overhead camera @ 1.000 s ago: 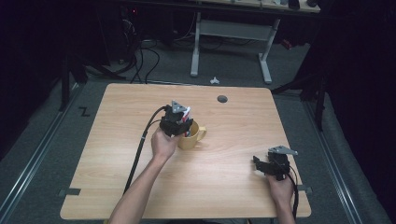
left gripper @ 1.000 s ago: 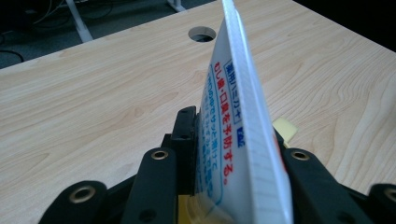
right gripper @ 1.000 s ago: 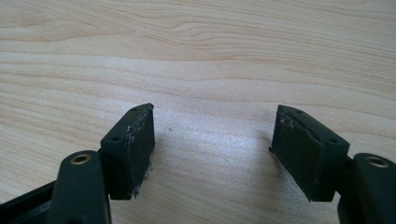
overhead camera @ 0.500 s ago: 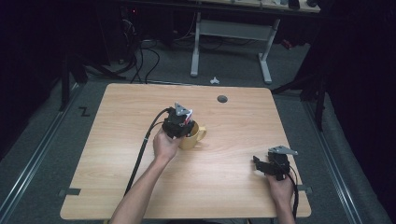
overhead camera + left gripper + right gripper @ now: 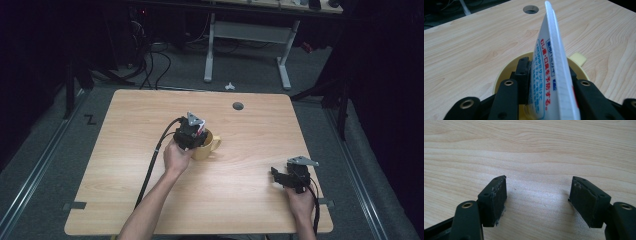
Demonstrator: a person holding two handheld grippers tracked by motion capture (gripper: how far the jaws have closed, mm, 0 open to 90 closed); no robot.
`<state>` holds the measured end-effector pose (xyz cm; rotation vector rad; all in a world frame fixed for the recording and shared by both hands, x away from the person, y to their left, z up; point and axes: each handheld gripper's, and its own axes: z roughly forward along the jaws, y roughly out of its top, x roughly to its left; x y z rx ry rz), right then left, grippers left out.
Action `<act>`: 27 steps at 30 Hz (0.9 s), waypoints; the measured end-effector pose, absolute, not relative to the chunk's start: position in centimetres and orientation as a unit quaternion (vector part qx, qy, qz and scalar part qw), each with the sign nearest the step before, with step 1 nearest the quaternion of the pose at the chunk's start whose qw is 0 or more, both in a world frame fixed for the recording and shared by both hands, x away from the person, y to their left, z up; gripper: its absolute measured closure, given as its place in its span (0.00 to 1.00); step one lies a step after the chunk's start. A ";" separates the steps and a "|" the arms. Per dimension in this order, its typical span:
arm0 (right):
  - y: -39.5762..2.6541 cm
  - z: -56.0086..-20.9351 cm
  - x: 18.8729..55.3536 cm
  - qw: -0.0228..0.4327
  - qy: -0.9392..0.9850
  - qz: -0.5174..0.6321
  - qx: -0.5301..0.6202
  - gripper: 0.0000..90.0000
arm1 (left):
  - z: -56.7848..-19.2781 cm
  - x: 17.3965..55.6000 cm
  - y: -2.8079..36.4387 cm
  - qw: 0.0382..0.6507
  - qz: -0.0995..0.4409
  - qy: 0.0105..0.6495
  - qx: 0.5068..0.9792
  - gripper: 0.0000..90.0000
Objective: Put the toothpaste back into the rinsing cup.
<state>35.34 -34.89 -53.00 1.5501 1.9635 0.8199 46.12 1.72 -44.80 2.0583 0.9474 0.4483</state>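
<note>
Left gripper (image 5: 196, 134) sits over the yellow mug (image 5: 207, 145) near the middle of the desk (image 5: 125, 120), a bit left of centre. In the left gripper view its jaws are clamped narrow on a flat white tube (image 5: 551, 72) with red and blue Japanese print; the tube's crimped end points away toward the far edge, its lower part goes down into the mug (image 5: 499, 77). Both pads press the tube's flat sides. The mug stands upright on the desk, its handle (image 5: 217, 144) poking right in the high view. The left hand (image 5: 176, 156) wraps the gripper body from the near side, and a black cable (image 5: 150, 170) trails back toward the near edge.

Right gripper (image 5: 289, 176) is at the near right part of the desk, well apart from the mug, held by the right hand (image 5: 300, 197). In the right gripper view the right gripper (image 5: 537, 200) has its jaws spread wide with bare wood grain between them, pads low and close over the desk surface; contact can't be told.

A round cable hole (image 5: 238, 106) sits at the far side of the desk, right of centre. Grey floor (image 5: 50, 165) around.
</note>
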 end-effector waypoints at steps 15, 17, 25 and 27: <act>-34.9 -53.0 35.3 0.252 0.722 0.301 0.570 0.33 | -44.6 45.9 1.8 0.398 0.193 0.363 0.820 0.70; -34.9 -53.0 35.3 0.252 0.722 0.301 0.570 0.33 | -44.5 45.8 1.8 0.400 0.192 0.362 0.820 0.67; -34.9 -53.0 35.3 0.252 0.722 0.301 0.570 0.33 | -44.1 45.8 2.3 0.407 0.192 0.369 0.813 0.53; -34.9 -53.0 35.3 0.252 0.722 0.301 0.570 0.33 | -43.9 45.7 2.4 0.414 0.192 0.368 0.810 0.50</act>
